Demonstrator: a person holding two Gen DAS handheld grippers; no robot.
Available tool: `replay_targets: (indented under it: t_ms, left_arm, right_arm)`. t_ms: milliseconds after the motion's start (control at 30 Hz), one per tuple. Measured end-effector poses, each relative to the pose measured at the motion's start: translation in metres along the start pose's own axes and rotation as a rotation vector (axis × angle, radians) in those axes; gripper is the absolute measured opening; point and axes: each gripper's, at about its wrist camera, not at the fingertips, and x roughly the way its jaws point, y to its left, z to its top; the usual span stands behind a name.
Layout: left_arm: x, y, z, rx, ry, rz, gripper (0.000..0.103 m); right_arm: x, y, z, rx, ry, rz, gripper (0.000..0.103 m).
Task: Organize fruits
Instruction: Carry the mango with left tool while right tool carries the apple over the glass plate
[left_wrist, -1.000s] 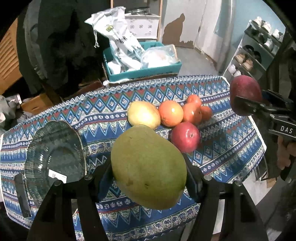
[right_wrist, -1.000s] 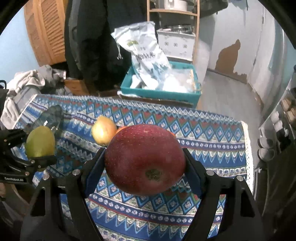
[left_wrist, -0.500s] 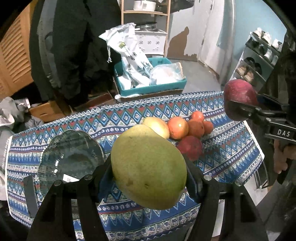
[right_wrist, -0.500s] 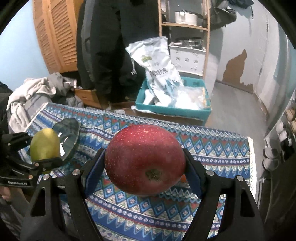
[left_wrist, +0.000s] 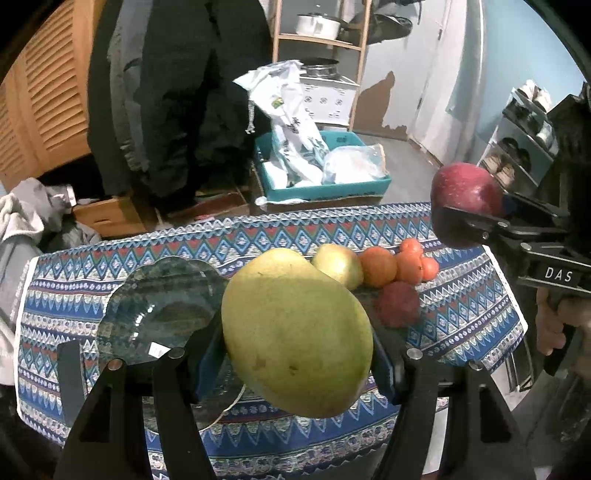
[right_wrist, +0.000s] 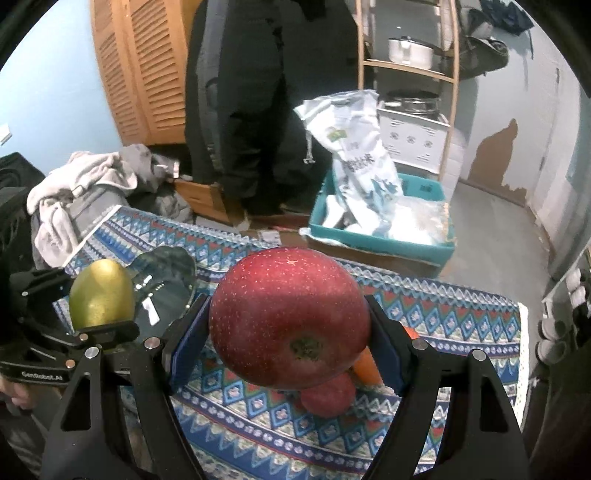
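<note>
My left gripper (left_wrist: 295, 354) is shut on a large green mango (left_wrist: 295, 332), held well above the table; the mango also shows in the right wrist view (right_wrist: 101, 293). My right gripper (right_wrist: 288, 343) is shut on a big red apple (right_wrist: 290, 321), also held high; the apple also shows at the right of the left wrist view (left_wrist: 466, 188). On the patterned cloth lie a yellow-green pear (left_wrist: 338, 264), three oranges (left_wrist: 378, 266) and a second red apple (left_wrist: 399, 304). A dark glass plate (left_wrist: 159, 314) lies left of them.
The table with its blue patterned cloth (left_wrist: 472, 317) is small and its edges are close. Behind it on the floor stand a teal crate (left_wrist: 317, 184) with bags, a wooden shelf (left_wrist: 321, 40) with pots, and a clothes pile (right_wrist: 85, 184). A shoe rack (left_wrist: 524, 147) stands at the right.
Both grippers have risen and pulled back with their fruit. The table and the fruit on it look smaller and lower, and more of the room shows.
</note>
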Motion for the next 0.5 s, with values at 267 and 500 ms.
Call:
replay_targets:
  t_ms: [267,500]
  left_arm:
    - [-0.006,0.033,-0.008,-0.057,-0.007,0.018,0.069]
    - [-0.006,0.063,-0.016,-0.113,-0.003,0.039,0.069]
  right_arm:
    - [0.02,0.029,0.013,-0.032,0.016,0.041,0.079]
    - [0.043,0.061,0.024,-0.065,0.038,0.087,0.079]
